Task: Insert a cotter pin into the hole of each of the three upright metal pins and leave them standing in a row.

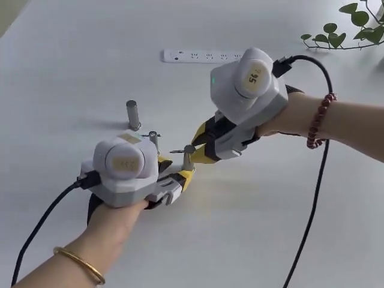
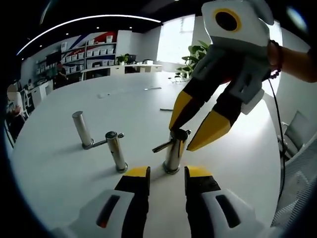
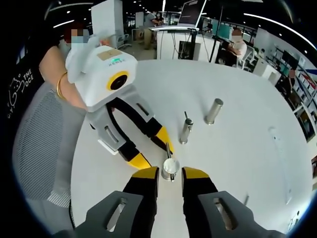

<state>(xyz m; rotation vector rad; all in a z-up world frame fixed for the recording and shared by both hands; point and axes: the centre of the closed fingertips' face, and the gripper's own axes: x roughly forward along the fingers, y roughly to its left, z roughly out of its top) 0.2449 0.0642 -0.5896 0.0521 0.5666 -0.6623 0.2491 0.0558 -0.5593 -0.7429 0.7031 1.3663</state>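
White surface (image 1: 270,228), bright room. Nearest metal pin (image 2: 173,151) stands upright; cotter pin (image 2: 160,147) seems only partly through its hole. Left tongs (image 2: 167,174) spread by the base, right tongs (image 3: 170,174) spread at the head. Advice: steady base first, push cotter pin straight, w/o tipping.

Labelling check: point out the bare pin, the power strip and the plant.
bare pin (image 1: 132,114), head view, mid shaft
power strip (image 1: 192,56), head view, top face
plant (image 1: 360,18), head view, a leaf
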